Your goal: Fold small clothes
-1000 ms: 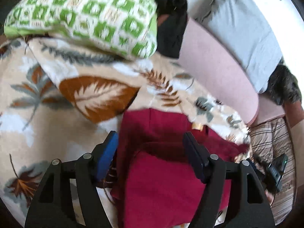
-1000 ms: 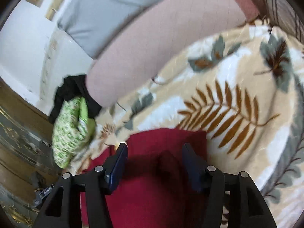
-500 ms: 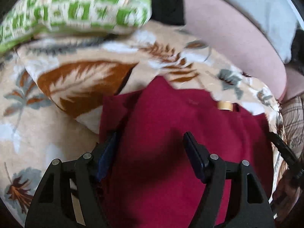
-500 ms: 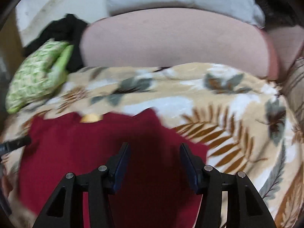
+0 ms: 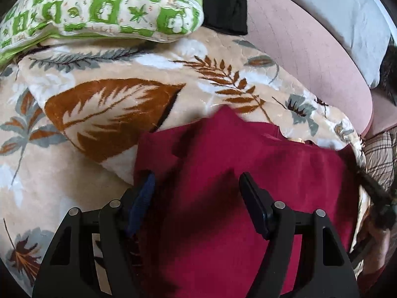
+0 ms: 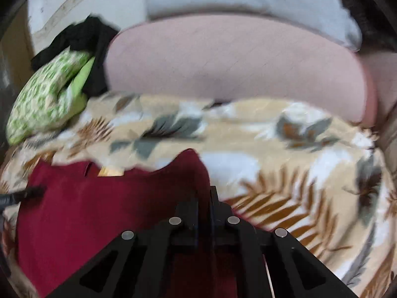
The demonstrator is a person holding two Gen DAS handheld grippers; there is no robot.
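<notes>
A dark red garment point(image 5: 248, 154) lies spread on a beige leaf-print blanket point(image 5: 99, 99). My left gripper point(image 5: 196, 186) hangs open just above it, near its left edge, with the cloth lying flat under both fingers and nothing pinched. In the right wrist view the same red garment point(image 6: 99, 211) fills the lower left. My right gripper point(image 6: 203, 196) is shut on its right edge, and a peak of red cloth stands up just ahead of the closed fingers. A small tan label point(image 6: 109, 171) shows at the far hem.
A green-and-white patterned pillow point(image 5: 99, 7) and a black cloth point(image 5: 228, 5) lie at the back left. A pink cushion point(image 5: 310, 49) and a grey pillow point(image 5: 335, 7) run along the back. Striped fabric point(image 5: 379, 154) sits at the right edge.
My right gripper went from open over the garment to shut on its edge, and its view levelled out. My left gripper came down closer over the garment and stayed open.
</notes>
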